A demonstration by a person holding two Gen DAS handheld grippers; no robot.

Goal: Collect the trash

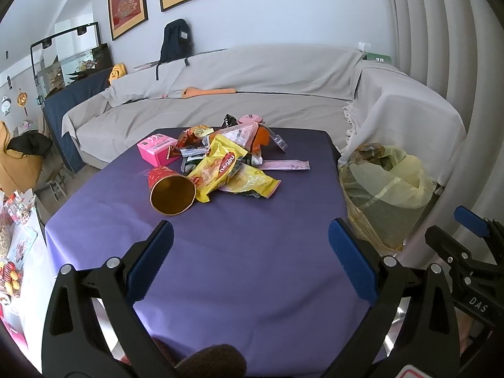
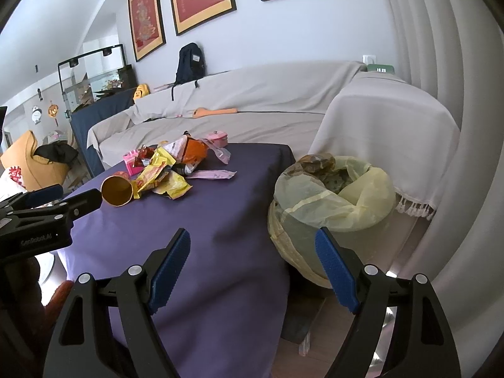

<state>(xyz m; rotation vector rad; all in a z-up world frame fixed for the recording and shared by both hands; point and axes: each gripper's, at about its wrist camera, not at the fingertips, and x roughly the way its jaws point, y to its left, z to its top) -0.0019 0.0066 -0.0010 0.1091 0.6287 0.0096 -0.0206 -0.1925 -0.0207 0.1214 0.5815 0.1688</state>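
A heap of trash lies on the purple table [image 1: 239,252]: a red paper cup [image 1: 171,192] on its side with its gold mouth facing me, yellow snack wrappers [image 1: 226,170], a pink box [image 1: 156,149] and a pink strip wrapper [image 1: 285,165]. My left gripper [image 1: 250,233] hovers open above the table's near part, short of the cup, holding nothing. My right gripper [image 2: 253,242] is open and empty over the table's right edge, beside the bin [image 2: 330,201] lined with a yellow bag. In the right wrist view the same cup [image 2: 116,190] and wrappers [image 2: 163,176] lie far left.
A long sofa under a grey cover [image 1: 252,100] runs behind the table, with a dark backpack [image 1: 174,41] on its back. The bin [image 1: 381,189] stands on the floor at the table's right, holding trash. Clutter and snack packs [image 1: 12,220] sit at the left.
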